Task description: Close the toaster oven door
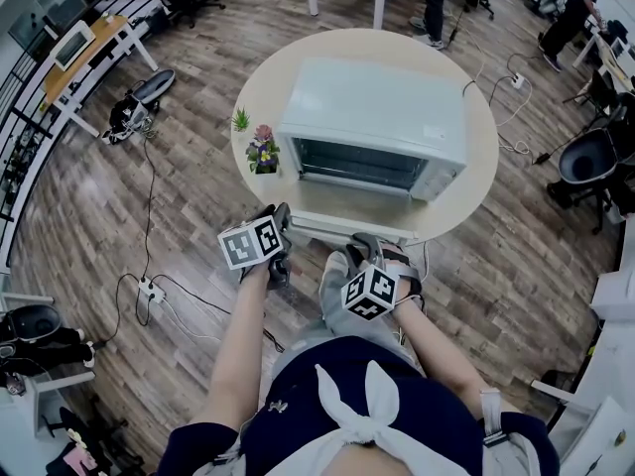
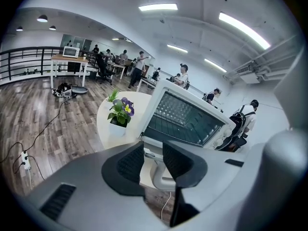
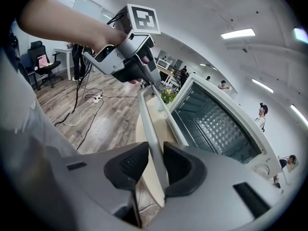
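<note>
Left gripper [image 2: 153, 149] sits half-spread at the left end of the door handle [image 3: 147, 114]. Its jaws stand apart, with the handle's white end post in the gap. A slit of light shows beside the left pad [image 2: 129, 163], so no clamp is seen; it is released and only straddles the post. In the right gripper view the left gripper's tips reach down onto the far end of the bar, and the person's hand [image 3: 103, 35] is wrapped round its body.

The right gripper [image 3: 155, 148] is further right along the same bar and is clenched. The bar runs straight through between its two dark pads and fills the gap, so both pads are on it. It is grasping the door handle.

The door [image 1: 337, 214] is open, dropped down about flat and sticking out toward the person past the near rim of the table [image 1: 476, 186]. The handle runs along the door's near edge, directly under the tips of both grippers. The hinge side is away from them, at the mouth of the toaster oven [image 1: 372, 112].

The oven stands in the middle of the round table, just beyond the grippers, with its cavity and wire rack [image 1: 359, 162] showing. The potted flowers [image 1: 263, 152] are on the table just left of the oven, close to the left gripper but apart from it. The control knobs [image 1: 429, 181] are on the oven's right end, above and right of the right gripper.
</note>
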A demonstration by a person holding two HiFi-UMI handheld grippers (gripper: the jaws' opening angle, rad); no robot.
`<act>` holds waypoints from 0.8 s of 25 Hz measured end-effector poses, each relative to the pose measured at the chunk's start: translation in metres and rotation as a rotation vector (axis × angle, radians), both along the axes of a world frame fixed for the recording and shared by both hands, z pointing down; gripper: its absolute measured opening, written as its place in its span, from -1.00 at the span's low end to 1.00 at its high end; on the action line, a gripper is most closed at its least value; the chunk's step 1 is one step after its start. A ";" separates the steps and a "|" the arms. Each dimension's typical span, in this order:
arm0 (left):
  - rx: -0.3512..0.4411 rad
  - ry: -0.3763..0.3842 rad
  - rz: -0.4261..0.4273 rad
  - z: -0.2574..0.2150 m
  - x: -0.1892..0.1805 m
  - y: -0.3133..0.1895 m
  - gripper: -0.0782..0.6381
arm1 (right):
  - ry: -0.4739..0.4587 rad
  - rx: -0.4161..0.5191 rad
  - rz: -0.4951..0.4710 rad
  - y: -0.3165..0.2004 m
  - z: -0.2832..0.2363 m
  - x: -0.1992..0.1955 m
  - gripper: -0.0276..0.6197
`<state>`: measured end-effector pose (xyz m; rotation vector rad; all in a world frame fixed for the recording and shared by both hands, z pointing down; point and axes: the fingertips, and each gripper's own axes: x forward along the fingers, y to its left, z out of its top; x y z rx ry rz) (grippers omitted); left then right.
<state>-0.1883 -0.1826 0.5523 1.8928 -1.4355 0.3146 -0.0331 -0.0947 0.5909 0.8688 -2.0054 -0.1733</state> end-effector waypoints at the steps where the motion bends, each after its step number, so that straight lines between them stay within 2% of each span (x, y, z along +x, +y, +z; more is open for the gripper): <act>1: 0.004 -0.004 0.001 -0.001 0.000 -0.001 -0.43 | -0.003 0.002 0.002 -0.001 -0.001 0.000 -0.60; 20: 0.026 -0.001 0.003 -0.009 0.002 -0.007 -0.43 | -0.026 0.018 0.011 -0.005 -0.011 0.002 -0.61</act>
